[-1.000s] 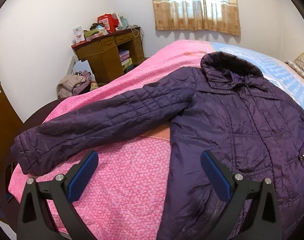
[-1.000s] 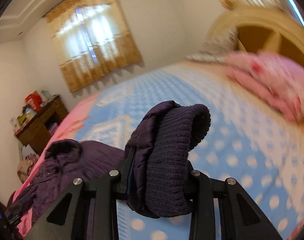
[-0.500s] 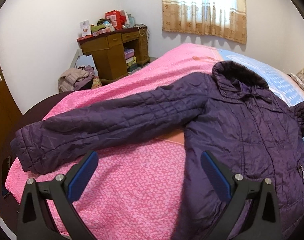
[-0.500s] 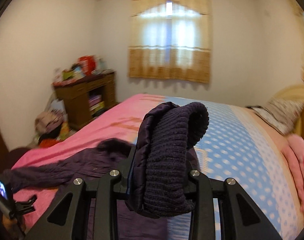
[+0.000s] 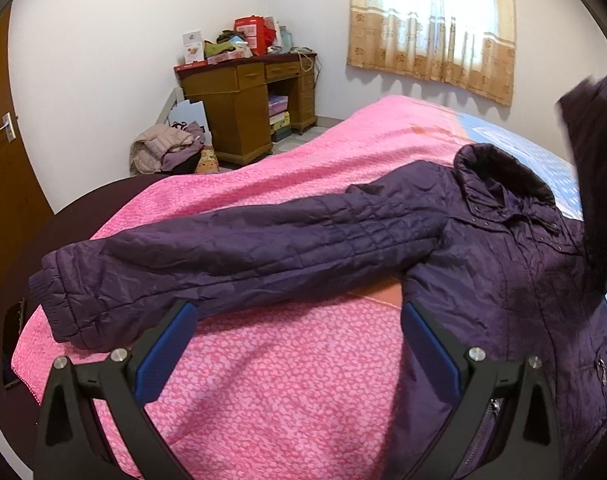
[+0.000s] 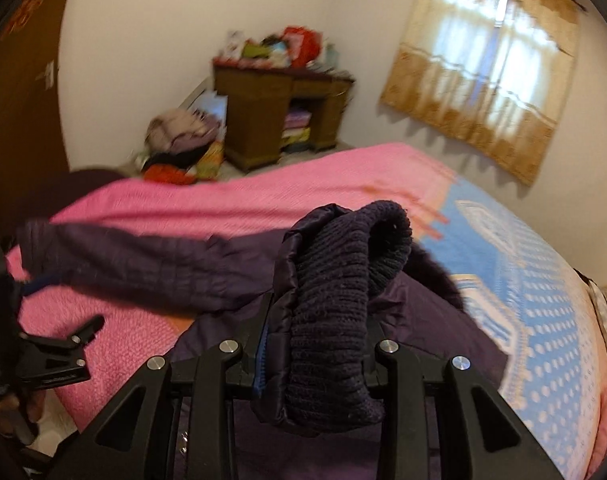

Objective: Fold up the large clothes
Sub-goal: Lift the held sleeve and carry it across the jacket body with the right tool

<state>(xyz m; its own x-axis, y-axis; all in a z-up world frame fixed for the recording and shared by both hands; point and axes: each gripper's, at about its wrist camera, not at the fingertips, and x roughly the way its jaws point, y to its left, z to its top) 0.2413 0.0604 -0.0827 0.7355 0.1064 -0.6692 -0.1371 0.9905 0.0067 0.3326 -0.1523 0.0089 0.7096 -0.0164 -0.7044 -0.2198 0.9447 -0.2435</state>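
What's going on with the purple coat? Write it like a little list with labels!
coat: purple jacket lying face up on the bed
bed cover: pink blanket, blue dotted sheet beside it
left sleeve: stretched out flat across the pink blanket
right sleeve cuff: lifted off the bed, pinched in the right tool
left tool: open, holding nothing, near the flat sleeve
room: wooden desk, clothes pile on the floor, curtained window

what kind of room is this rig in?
Almost certainly a home bedroom: a bed with a pink cover, a purple jacket spread on it, a cluttered wooden desk against the wall, and a curtained window.
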